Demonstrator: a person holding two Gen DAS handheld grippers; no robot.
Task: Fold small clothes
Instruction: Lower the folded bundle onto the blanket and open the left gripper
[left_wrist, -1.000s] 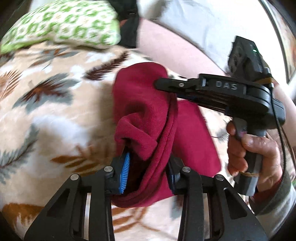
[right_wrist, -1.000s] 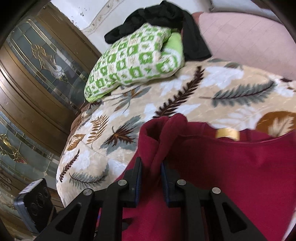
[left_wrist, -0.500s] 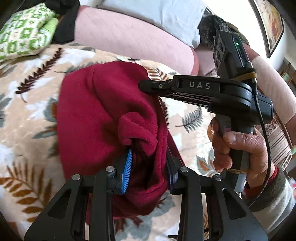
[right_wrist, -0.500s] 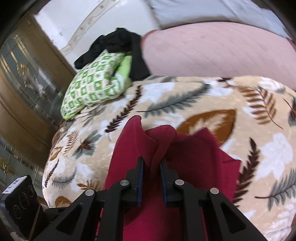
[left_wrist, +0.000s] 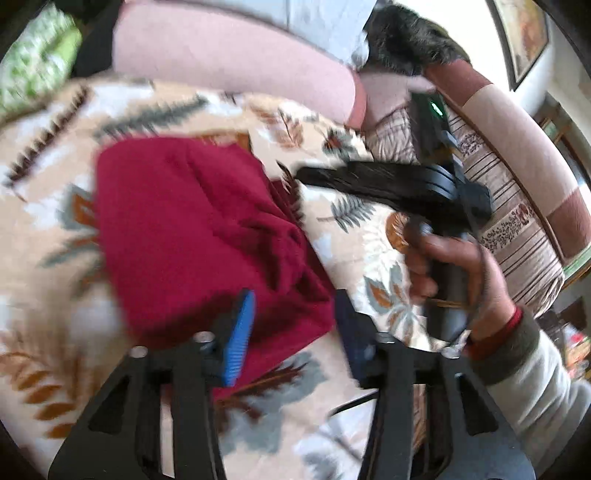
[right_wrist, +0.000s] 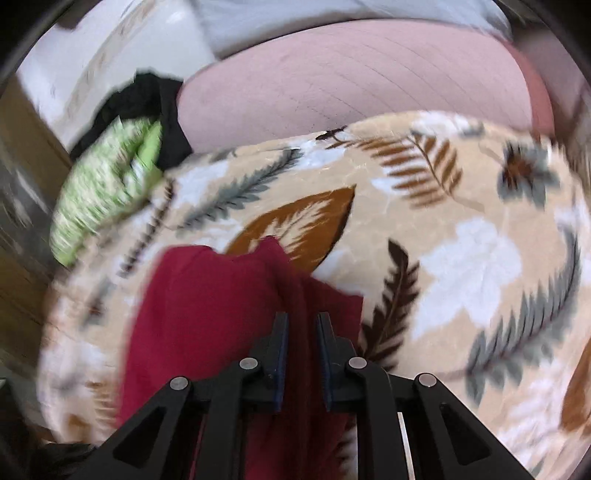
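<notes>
The red garment (left_wrist: 192, 229) lay bunched on the leaf-print blanket (left_wrist: 369, 236), below the pink cushion (left_wrist: 229, 55). The left tool (left_wrist: 291, 325) was opening around its near corner; the right tool (right_wrist: 301, 339) pinched a ridge and might drag the fold askew.

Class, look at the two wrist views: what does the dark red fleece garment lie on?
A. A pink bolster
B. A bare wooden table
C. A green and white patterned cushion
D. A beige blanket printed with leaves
D: the dark red fleece garment lies spread on the beige blanket printed with leaves; the green and white patterned cushion sits apart, further back.
</notes>
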